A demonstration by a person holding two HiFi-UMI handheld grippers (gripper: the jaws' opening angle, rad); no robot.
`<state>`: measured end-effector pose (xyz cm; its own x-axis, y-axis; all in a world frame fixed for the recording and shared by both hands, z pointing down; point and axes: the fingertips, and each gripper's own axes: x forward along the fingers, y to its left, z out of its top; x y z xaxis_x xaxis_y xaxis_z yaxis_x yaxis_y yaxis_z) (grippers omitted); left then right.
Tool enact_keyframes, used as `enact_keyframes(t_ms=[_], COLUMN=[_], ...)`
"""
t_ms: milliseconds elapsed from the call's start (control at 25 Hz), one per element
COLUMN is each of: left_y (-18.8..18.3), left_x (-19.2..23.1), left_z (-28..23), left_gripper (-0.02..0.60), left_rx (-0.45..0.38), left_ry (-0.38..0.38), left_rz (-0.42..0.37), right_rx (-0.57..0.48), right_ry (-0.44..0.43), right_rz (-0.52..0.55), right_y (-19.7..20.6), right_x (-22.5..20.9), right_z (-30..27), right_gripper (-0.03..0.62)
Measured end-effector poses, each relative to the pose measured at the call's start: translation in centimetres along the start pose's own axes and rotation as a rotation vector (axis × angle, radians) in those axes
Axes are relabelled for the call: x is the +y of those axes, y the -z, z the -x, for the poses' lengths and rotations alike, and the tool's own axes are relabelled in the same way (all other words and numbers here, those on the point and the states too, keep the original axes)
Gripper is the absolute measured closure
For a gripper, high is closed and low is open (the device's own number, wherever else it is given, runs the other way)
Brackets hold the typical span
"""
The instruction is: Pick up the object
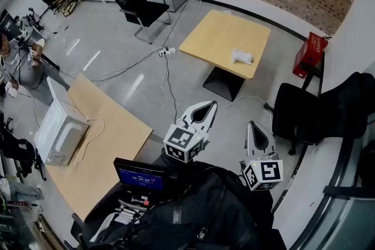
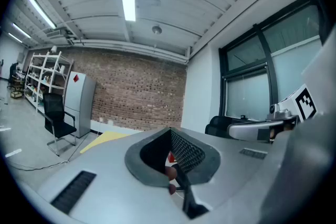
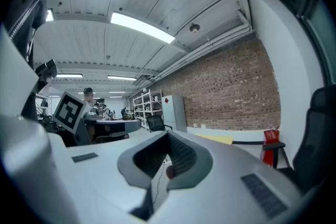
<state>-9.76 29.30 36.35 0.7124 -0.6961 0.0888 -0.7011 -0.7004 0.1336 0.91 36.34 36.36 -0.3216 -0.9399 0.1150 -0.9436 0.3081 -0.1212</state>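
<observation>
The white object point(image 1: 241, 56) lies near the right edge of the small wooden table point(image 1: 211, 38), far across the floor and well apart from both grippers, which are close to the person's body. The left gripper point(image 1: 212, 105) and right gripper point(image 1: 251, 125) each have their jaws together at the tips, with nothing between them. Print on the red box point(image 1: 309, 52) and the blue screen point(image 1: 140, 175) is too small to read.

object point(image 1: 241, 56) on far table point(image 1: 214, 38), microwave point(image 1: 58, 134) left
</observation>
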Motion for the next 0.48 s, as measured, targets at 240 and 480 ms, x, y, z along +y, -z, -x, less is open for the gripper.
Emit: enact_keyframes(t_ms=[240,480], left_y=[0.3,0.9], left_x=[-0.5,-1.0], left_z=[0.1,-0.4], left_gripper=[0.583,0.583], left_rx=[0.005,0.02], left_ry=[-0.001,-0.001], left_rz=[-0.006,-0.009], right_rx=[0.017,0.029], right_ry=[-0.015,-0.026], right_rz=[-0.011,-0.017], right_y=[0.7,1.4], right_x=[0.1,-0.3], right_z=[0.3,0.3], right_gripper=[0.589,0.589])
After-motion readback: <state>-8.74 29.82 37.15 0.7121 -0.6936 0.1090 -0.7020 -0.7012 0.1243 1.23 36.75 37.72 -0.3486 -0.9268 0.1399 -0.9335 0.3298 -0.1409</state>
